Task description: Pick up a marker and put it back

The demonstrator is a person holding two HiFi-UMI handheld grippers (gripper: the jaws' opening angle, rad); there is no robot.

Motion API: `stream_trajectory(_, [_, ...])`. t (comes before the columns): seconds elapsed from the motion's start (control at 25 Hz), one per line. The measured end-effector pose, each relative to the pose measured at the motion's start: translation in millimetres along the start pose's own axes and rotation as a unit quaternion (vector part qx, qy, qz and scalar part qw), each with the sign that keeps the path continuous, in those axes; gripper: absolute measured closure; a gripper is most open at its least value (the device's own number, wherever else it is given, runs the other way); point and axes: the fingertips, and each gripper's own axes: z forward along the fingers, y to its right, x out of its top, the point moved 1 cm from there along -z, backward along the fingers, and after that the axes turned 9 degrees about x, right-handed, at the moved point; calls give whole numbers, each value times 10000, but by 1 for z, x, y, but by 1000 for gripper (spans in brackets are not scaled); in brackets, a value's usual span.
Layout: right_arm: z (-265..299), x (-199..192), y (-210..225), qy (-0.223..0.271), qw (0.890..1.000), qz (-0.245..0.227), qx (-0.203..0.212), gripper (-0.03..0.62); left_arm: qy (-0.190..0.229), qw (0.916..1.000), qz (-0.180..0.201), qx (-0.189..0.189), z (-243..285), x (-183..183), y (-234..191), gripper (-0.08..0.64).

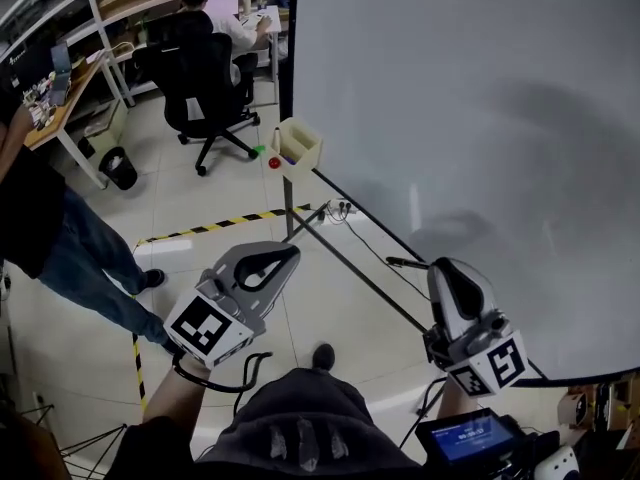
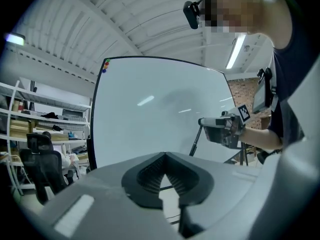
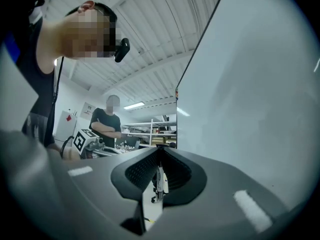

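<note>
A big whiteboard fills the right of the head view. A pale marker box hangs at its left edge, with coloured markers beside it. My right gripper is shut on a marker whose dark end juts left of the jaws. In the right gripper view that marker stands pinched between the jaws. From the left gripper view it hangs below the right gripper. My left gripper is shut and empty, held over the floor to the left of the board.
A person in dark clothes stands at the left. Another sits in a black office chair at a desk farther back. A black bin, yellow-black floor tape and the board's stand legs with cables lie on the floor.
</note>
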Motion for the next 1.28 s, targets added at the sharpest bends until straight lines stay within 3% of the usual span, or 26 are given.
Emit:
stream_trajectory(0.24, [54, -7, 49, 34, 9991, 61, 429, 560, -102, 9992, -83, 370, 39, 0, -43, 554])
stream_trajectory(0.48, [113, -4, 60, 175, 9977, 108, 644, 560, -113, 9991, -152, 381, 62, -14, -87, 554])
stream_trajectory(0.72, [177, -29, 80, -199, 9993, -197, 258, 560, 38, 9995, -309, 26, 90, -29, -161, 554])
stream_trajectory(0.96, [248, -34, 86, -261, 9985, -270, -400, 560, 120, 9975, -238, -653, 108, -34, -239, 554])
stream_trajectory(1.28, [305, -41, 97, -317, 9963, -292, -745, 560, 56, 9937, -347, -1069, 126, -47, -289, 554])
